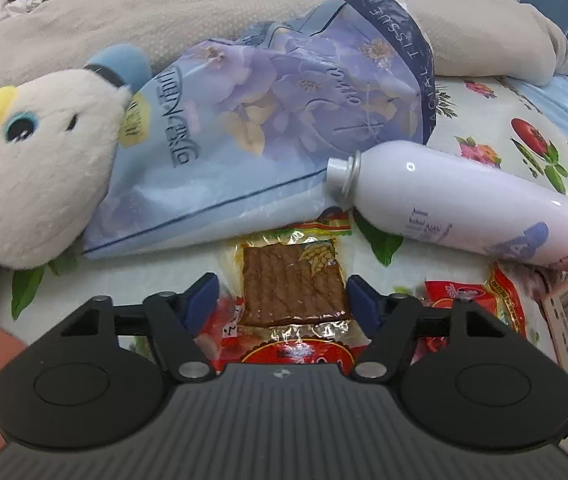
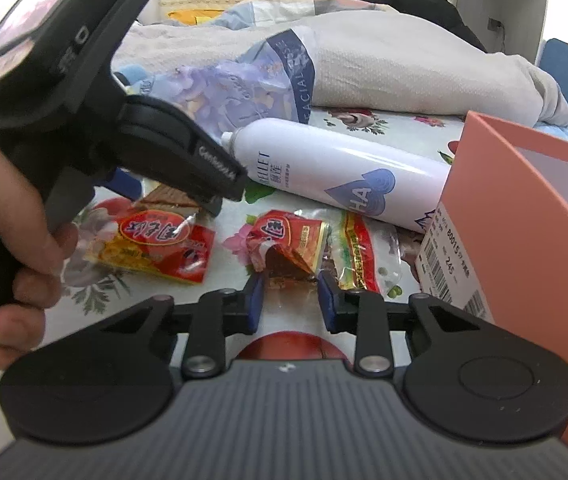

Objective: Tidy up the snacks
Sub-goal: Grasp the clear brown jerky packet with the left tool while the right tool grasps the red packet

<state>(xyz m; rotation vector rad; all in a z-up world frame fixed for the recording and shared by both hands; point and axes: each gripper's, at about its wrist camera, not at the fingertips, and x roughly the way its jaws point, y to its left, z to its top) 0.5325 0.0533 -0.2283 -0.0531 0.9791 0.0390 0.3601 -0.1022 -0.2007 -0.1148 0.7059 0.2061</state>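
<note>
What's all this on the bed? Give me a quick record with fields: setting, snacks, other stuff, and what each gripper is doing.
setting: floral sheet on a bed
snacks: clear packet with brown slab; red-yellow packet; torn red packet; red-green packet
other: white spray bottle, tissue pack, plush duck, pink box
left gripper: jaws astride the brown-slab packet, not pressing
right gripper: jaws either side of the torn packet, gap visible

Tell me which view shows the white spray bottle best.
The right wrist view: the white spray bottle lies almost whole, lettering and blue heart readable. The left wrist view shows it too, but its base runs to the frame's edge.
</note>
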